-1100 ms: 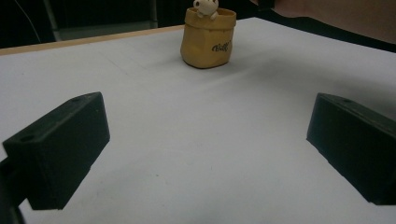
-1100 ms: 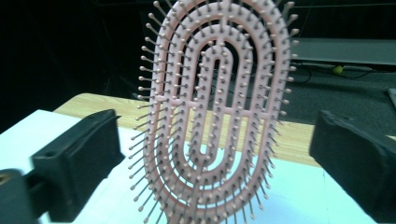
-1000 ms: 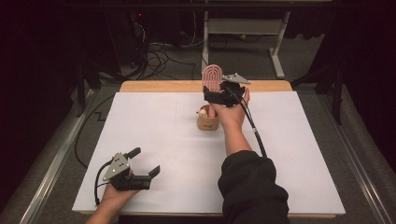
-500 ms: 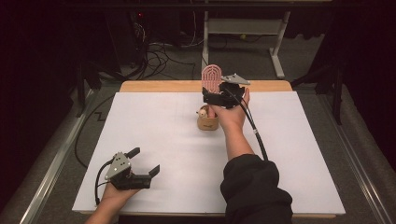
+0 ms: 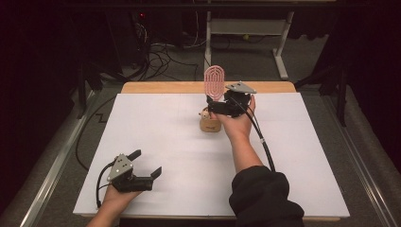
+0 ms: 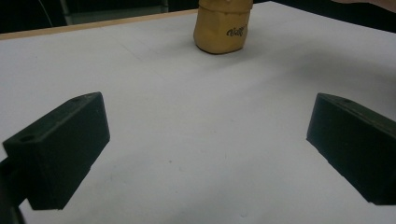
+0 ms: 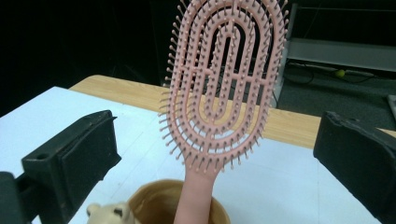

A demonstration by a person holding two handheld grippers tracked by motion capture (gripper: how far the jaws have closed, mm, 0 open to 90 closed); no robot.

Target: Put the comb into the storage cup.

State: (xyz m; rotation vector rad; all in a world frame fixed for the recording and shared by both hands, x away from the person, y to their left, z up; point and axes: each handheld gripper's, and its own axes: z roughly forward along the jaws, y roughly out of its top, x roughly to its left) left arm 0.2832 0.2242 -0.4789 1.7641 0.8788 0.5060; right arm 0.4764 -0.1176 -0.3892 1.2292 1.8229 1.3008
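Note:
A pink oval hairbrush (image 5: 214, 82) (image 7: 224, 84) stands upright, handle down, in a small tan cup (image 5: 210, 125) (image 7: 154, 200) at the back middle of the white table. My right gripper (image 5: 211, 106) (image 7: 219, 140) is open at the cup. Its jaws stand wide on either side of the brush's handle without touching it. A small pale figure (image 7: 109, 212) sits at the cup's rim. My left gripper (image 5: 146, 163) (image 6: 205, 140) lies open and empty near the front left edge, facing the tan cup (image 6: 220, 25) from well back.
A white sheet (image 5: 156, 127) covers the table, with a wooden strip (image 5: 161, 87) along its far edge. Behind the table, cables (image 5: 161, 56) and a white metal frame (image 5: 283, 52) sit on the dark floor. A black cable (image 5: 262, 142) trails along my right forearm.
The right gripper has drifted slightly toward me beside the brush. The brush, the cup and the left gripper have stayed where they were.

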